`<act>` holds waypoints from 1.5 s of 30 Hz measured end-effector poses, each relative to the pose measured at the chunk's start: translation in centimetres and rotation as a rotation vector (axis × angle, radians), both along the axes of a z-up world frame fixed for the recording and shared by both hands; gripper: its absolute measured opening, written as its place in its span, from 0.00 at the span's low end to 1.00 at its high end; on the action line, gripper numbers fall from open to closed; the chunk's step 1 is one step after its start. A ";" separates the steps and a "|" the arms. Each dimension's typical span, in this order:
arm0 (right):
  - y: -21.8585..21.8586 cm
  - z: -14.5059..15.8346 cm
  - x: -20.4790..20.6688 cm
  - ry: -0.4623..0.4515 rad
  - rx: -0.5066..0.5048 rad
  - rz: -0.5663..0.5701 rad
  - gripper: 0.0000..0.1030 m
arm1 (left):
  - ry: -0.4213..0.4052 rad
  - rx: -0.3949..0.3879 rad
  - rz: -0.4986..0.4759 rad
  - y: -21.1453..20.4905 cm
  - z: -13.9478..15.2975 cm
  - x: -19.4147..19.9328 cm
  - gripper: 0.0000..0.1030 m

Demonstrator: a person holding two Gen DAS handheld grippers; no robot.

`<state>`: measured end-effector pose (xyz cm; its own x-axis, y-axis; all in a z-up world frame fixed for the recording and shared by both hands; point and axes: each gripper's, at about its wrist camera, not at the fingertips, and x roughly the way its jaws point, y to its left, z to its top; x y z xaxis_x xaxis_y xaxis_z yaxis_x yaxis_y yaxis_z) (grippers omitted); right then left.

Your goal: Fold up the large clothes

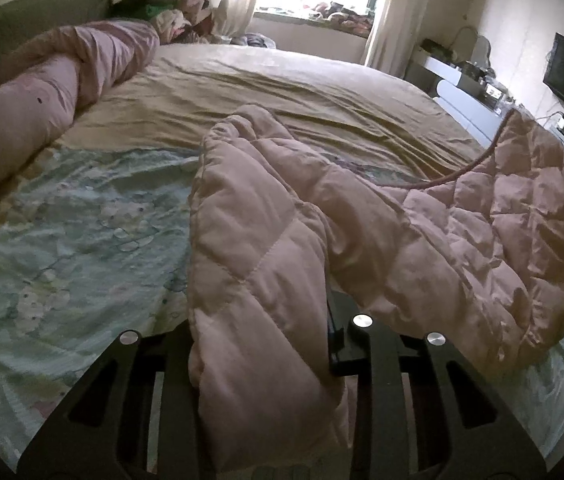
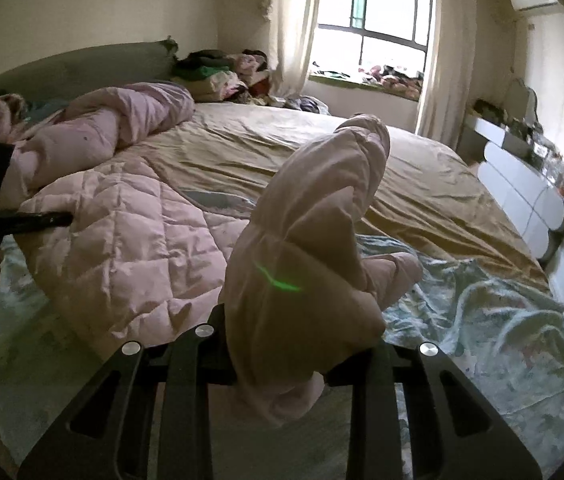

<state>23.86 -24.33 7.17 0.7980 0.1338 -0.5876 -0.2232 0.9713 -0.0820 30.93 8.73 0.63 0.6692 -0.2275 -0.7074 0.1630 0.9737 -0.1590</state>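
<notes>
Together, two grippers, left (image 1: 265, 344) and right (image 2: 282, 360), each clamp their jaws on one sleeve of one pink quilted coat (image 1: 462, 232) above one bed (image 1: 282, 80).

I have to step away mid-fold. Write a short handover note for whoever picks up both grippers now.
Left gripper: fingers shut on one sleeve of the pink quilted jacket.
Right gripper: fingers shut on the other sleeve.
Jacket body is spread on the floral sheet at the near end of the bed, both sleeves lifted off it.
Done: both sleeves picked up.
Left: probably lay the sleeves across the body, then fold the body.
A rolled pink duvet lies near the headboard.
</notes>
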 end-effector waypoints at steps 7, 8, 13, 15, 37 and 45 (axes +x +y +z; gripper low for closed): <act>0.5 0.5 -3.3 -0.010 0.030 0.028 0.25 | 0.001 0.016 0.001 1.5 -0.1 -3.3 0.21; 0.5 0.5 -3.8 -0.011 0.035 0.033 0.25 | -0.003 0.021 -0.001 1.6 -0.2 -3.8 0.21; 0.4 0.7 -5.5 -0.015 0.052 0.036 0.25 | -0.007 0.037 -0.009 1.7 0.1 -5.9 0.21; 0.2 0.7 -6.0 -0.014 0.058 0.036 0.25 | -0.019 0.050 -0.014 1.8 0.3 -6.7 0.21; -2.5 -1.1 -9.1 0.016 0.115 -0.027 0.26 | -0.034 0.091 -0.019 2.0 -0.4 -10.2 0.21; -4.1 -2.3 -9.2 0.050 0.152 -0.088 0.26 | -0.018 0.101 -0.016 2.2 -1.3 -10.3 0.21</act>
<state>14.69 -28.40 4.86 0.7810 0.1551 -0.6050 -0.1370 0.9876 0.0762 20.66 10.90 -0.68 0.6787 -0.1671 -0.7152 0.1811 0.9818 -0.0575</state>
